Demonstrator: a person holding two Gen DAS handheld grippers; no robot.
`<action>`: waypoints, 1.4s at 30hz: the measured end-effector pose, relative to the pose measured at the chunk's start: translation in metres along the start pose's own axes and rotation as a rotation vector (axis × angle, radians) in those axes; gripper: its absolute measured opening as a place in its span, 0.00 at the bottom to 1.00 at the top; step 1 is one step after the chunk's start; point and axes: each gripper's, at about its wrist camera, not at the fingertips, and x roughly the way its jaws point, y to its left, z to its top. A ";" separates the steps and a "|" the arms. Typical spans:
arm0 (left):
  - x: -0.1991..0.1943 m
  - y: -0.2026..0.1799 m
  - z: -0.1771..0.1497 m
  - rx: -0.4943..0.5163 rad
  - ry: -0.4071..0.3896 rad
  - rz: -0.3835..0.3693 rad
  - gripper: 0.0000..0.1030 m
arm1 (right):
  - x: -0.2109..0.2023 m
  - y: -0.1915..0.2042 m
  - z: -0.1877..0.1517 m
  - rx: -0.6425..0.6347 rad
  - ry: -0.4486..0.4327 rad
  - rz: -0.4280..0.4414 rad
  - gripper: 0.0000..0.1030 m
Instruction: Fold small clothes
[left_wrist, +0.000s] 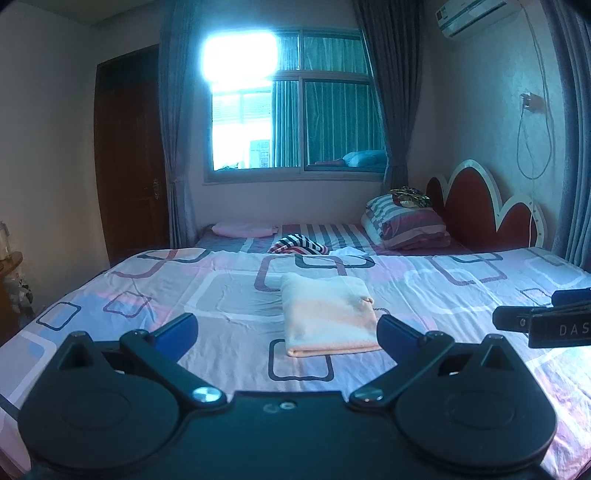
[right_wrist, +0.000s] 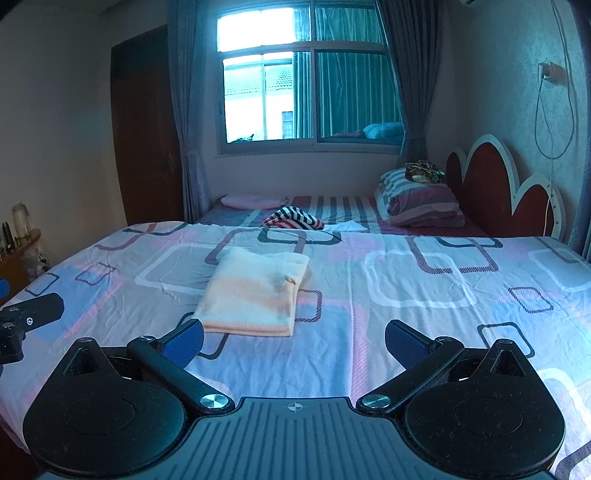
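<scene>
Folded peach garment (left_wrist: 328, 314) mid-bed (left_wrist: 110, 295), soft, light; pinch near-edge corners. Left tongs (left_wrist: 287, 330), right tongs (right_wrist: 294, 341) spread, empty.

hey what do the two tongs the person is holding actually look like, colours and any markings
Both the left tongs and the right tongs are matte black plastic: two round teardrop hubs, angled link bars on silver screws, and blue ribbed pads. The right body is ridged with a small crosshair mark; white letters "DAS" show on its side. No cables or sleeves are visible.
</scene>
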 end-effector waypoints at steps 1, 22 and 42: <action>0.000 0.000 0.000 0.002 0.001 -0.002 1.00 | 0.000 -0.001 0.000 0.000 0.000 -0.001 1.00; -0.003 -0.003 0.004 0.009 -0.001 -0.015 1.00 | -0.009 -0.001 0.001 -0.003 -0.007 -0.002 1.00; -0.003 -0.005 0.002 0.023 -0.004 -0.018 1.00 | -0.012 -0.003 -0.003 -0.008 0.005 -0.003 1.00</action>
